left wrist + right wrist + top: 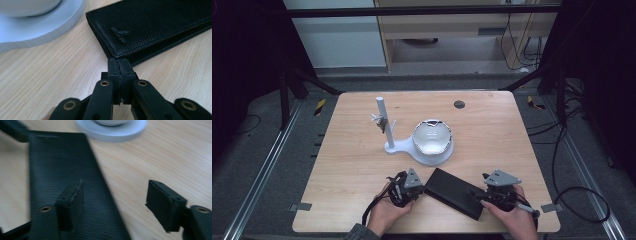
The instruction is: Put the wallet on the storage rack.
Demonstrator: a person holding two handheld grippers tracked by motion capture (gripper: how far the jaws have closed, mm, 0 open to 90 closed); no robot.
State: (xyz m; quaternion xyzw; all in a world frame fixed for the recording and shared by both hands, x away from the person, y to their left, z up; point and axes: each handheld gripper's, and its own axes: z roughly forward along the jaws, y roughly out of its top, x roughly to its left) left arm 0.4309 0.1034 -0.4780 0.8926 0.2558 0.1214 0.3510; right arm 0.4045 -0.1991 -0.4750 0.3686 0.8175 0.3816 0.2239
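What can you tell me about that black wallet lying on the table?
The wallet is long, flat and black, with a grained, leather-like skin and a small raised triangle mark pressed into its cover. It lies closed and flat on the wooden table, set at a slant near the front edge, just in front of a white round base. The left gripper has its fingers shut, their tips at one corner of the wallet. The right gripper stands open at the other end.

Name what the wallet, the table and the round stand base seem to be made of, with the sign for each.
Wallet: black leather or an imitation, matt, with a pebbled grain and a stitched edge.
Table: light wood or a wood-look laminate, smooth, with straight grain lines.
Stand base: probably white plastic, matt, with fine ridges down its side.
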